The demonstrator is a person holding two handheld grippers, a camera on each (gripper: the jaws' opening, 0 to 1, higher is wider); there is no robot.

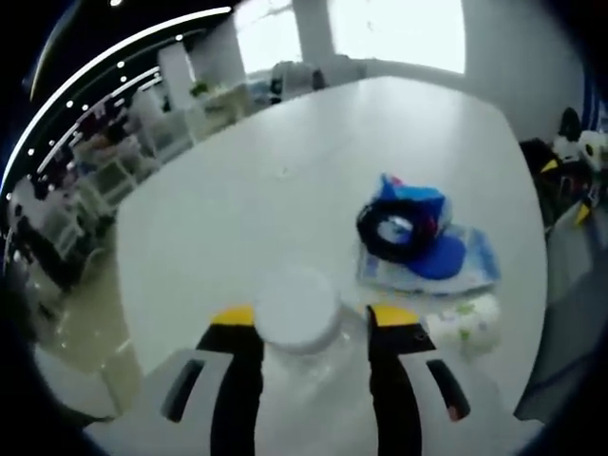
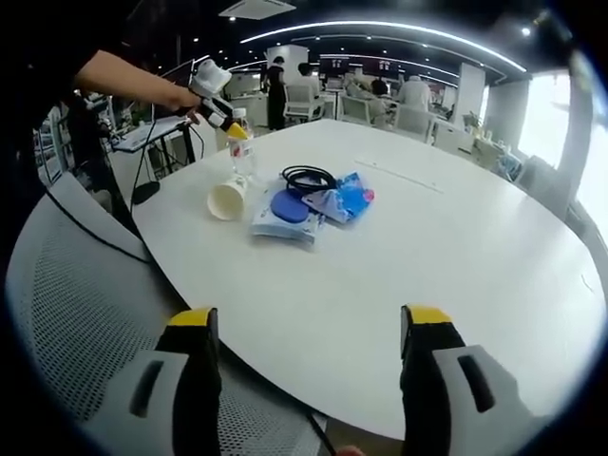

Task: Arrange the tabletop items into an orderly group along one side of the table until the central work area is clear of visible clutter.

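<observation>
The large white round-cornered table (image 2: 399, 275) carries a small cluster near one edge. In the right gripper view the right gripper (image 2: 313, 328) hovers above the near rim with its jaws spread wide and nothing between them. The left gripper (image 1: 313, 328) has its jaws closed around a clear plastic bottle with a white cap (image 1: 297, 309). Just beside it lie a flat blue-and-white packet (image 1: 446, 266), a black coiled cable (image 1: 394, 233) on top of it, and a white paper cup (image 1: 465, 323) lying on its side.
</observation>
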